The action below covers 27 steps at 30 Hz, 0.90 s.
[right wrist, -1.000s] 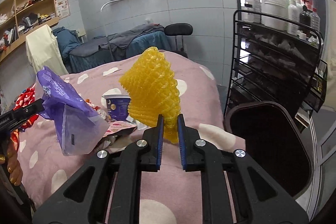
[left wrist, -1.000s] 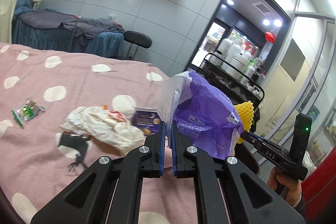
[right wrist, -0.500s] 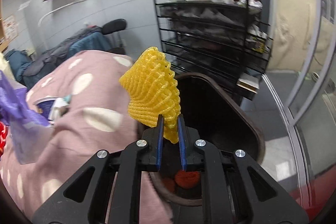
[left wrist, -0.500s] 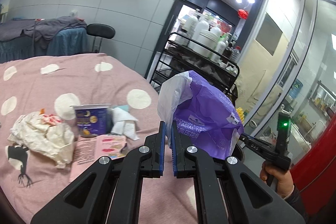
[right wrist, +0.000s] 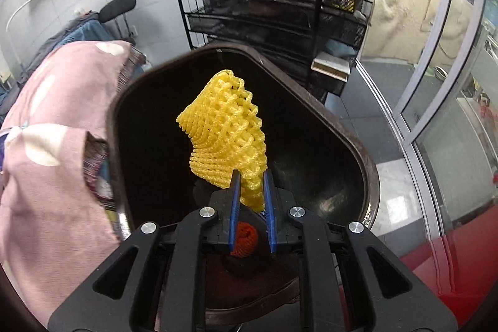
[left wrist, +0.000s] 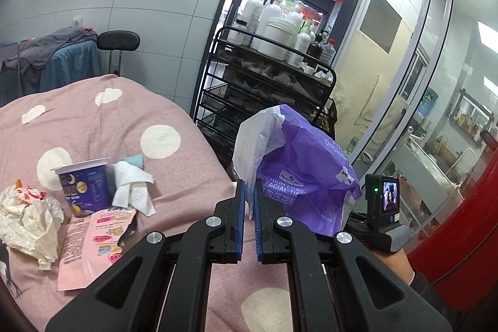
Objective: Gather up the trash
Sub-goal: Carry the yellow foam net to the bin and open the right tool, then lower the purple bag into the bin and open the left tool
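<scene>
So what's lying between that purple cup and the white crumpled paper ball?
Nothing but bare pink blanket between the cup and the paper ball, in the left view.

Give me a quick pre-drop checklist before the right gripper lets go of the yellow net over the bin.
1. Right gripper shut on yellow net: ok.
2. Net over the bin opening, not the bed: ok.
3. Bin has room; only an orange net shows at the bottom: ok.
4. Net clear of the bin rim: ok.
5. Left gripper shut on purple wrapper: ok.
6. Wrapper over the bin: cannot tell; the bin is hidden in the left wrist view.
</scene>
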### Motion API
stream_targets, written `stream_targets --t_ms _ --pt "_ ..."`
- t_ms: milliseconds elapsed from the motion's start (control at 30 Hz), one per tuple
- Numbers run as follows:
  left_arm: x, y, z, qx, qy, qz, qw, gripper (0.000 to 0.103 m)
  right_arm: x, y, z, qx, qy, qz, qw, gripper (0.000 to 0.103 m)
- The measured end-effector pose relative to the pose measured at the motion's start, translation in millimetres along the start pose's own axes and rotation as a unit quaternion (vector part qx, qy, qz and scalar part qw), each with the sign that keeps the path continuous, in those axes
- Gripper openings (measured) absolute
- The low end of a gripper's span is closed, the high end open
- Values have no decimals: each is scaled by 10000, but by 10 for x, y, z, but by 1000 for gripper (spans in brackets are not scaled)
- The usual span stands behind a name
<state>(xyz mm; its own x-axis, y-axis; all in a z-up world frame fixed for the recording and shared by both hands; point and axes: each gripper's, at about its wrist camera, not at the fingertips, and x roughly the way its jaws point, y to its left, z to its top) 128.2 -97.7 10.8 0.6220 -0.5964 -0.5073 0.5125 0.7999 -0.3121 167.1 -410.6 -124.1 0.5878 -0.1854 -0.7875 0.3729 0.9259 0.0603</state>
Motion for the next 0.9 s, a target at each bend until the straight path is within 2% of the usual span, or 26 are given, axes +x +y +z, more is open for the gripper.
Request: stream_targets --t_ms 33,100,167,200,400,500,633,900 --pt "22 -11 1 5 24 -12 10000 6 31 -13 -10 19 28 -8 10000 16" --pt "70 -37 0 39 75 -23 10000 6 64 -22 -36 58 79 -35 9999 25" --pt "110 -55 -4 83 119 -18 9999 6 80 -30 -62 130 98 -2 9999 47" --pt "132 -62 -5 102 145 -24 9998 6 79 -35 -73 168 72 42 9998 49" --pt "276 -108 1 206 254 -14 9995 6 -51 -34 -116 243 -99 154 9995 51" --pt "383 -161 19 318 311 16 9990 6 -220 -50 -120 244 -366 78 9990 57" --pt "567 -243 48 383 442 -14 9983 6 -443 -139 -118 371 -635 15 9973 60" --pt "985 -483 102 612 763 -99 9952 6 -759 -256 -200 451 -872 -20 9952 65"
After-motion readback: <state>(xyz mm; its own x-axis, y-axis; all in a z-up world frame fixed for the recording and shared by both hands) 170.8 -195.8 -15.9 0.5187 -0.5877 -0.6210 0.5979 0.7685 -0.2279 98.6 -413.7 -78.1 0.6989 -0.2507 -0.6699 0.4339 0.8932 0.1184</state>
